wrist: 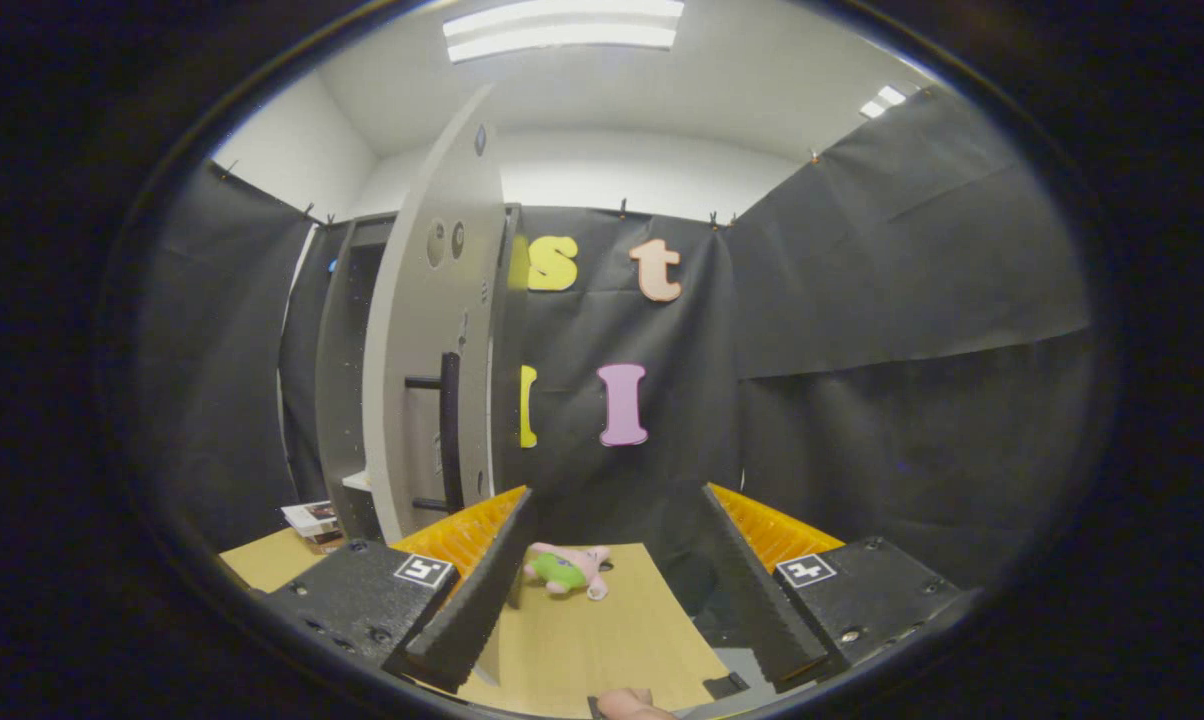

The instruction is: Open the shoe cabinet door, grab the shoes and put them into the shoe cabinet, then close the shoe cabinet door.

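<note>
Gripper (612, 580): fingers are standing spread wide, nothing between the pads, nothing being pinched. All places below are given against the shoe cabinet door (432, 330).

Nearest: a fingertip of the person's hand (630, 704) is showing at the base of the gripper, well to the right of the door's lower edge. The left finger (482, 590) is lying just right of the door's bottom corner; whether it is touching the door cannot be told. The right finger (757, 590) is sitting well apart from the door, further right.

Next: the tan table surface (602, 640) is running under the fingers and reaching up to the door's foot. On it a small pink-and-green shoe (565, 570) is lying between the fingers, just ahead of them, near the door's lower right corner and outside the cabinet.

Further: the door is standing open, swung out edge-on toward the camera, its dark bar handle (449, 430) facing right. Behind the door to the left the grey shoe cabinet (347, 380) is showing its dark open interior. A small stack of booklets (312, 522) is resting on the table left of the door's foot, beside the cabinet base.

Farthest: black cloth wall (862, 350) is hanging behind the door and to its right.
</note>
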Motion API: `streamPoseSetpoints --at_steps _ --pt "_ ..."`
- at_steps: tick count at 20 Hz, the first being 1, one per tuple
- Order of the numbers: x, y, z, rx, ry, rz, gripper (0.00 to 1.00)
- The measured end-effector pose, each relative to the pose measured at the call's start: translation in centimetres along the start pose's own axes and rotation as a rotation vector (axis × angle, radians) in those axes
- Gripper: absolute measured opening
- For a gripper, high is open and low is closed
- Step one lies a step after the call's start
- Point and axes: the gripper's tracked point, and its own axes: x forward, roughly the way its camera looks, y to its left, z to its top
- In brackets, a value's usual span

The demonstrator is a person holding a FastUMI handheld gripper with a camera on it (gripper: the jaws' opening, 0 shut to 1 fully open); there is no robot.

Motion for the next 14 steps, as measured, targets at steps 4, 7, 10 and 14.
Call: streamPoseSetpoints --at_steps 4,7,10,14 --pt "2.8 0.8 1.6 -0.051 0.015 0.01 1.0" --pt "3.9 1.7 1.9 -0.06 0.032 0.021 1.0" --pt "4.3 2.7 2.4 -0.011 0.011 0.016 1.0" --pt "4.1 6.5 1.9 0.044 0.016 0.095 0.98"
